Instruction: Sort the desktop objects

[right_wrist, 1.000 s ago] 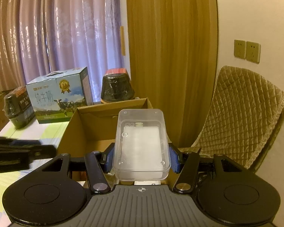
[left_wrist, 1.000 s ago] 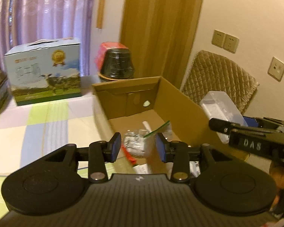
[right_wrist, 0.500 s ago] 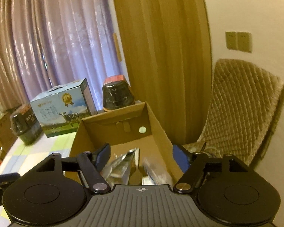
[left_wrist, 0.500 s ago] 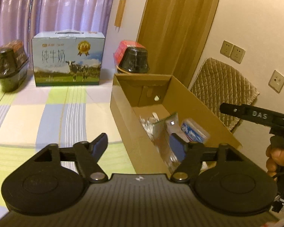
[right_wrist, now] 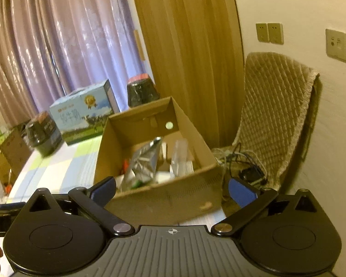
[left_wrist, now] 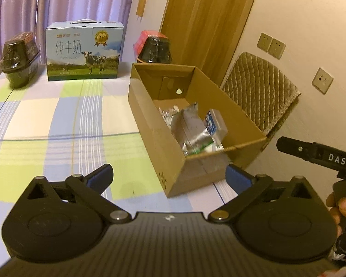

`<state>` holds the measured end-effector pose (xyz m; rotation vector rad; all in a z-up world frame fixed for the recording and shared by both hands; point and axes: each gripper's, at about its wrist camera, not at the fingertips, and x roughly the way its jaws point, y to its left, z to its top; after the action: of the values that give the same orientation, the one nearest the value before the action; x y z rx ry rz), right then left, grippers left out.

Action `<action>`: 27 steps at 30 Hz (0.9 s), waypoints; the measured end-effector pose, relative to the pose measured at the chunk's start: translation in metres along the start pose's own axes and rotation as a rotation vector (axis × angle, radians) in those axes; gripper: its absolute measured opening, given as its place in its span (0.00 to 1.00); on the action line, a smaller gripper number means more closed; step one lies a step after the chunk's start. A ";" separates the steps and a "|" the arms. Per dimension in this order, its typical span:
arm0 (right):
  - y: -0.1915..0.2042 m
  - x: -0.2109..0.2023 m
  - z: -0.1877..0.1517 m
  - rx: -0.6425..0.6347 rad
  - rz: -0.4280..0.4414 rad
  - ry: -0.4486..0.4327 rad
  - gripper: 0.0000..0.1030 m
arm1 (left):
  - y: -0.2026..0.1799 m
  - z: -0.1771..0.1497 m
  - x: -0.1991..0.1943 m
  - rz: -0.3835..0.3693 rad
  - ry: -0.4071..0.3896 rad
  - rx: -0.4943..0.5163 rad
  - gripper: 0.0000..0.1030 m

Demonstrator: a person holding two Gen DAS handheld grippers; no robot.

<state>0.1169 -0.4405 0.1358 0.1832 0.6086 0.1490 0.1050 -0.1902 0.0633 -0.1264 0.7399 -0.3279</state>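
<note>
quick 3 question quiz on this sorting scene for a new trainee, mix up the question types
1. True or false: the left gripper is shut on a silver foil pouch.
2. Multiple choice: where does the crinkled silver foil pouch lie? A) on the checked tablecloth B) inside the open brown cardboard box C) on the quilted beige chair cover
3. Fill in: the blue and white milk carton with a cow picture stands between two dark wrapped ____ at the far edge of the table.

Key
1. False: its jaws are wide apart and hold nothing, as with the right gripper.
2. B
3. Tubs
</note>
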 end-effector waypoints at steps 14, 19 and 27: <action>0.010 -0.058 -0.016 -0.052 0.003 0.097 0.98 | -0.032 -0.025 -0.037 0.050 0.018 -0.001 0.99; 0.014 -0.069 -0.017 -0.077 0.004 0.117 0.98 | -0.038 -0.031 -0.047 0.066 0.020 -0.016 0.99; 0.016 -0.078 -0.021 -0.064 0.012 0.127 0.98 | -0.045 -0.032 -0.056 0.078 0.017 -0.015 0.99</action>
<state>0.0400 -0.4373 0.1658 0.1164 0.7285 0.1928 0.0335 -0.2133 0.0858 -0.1087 0.7619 -0.2490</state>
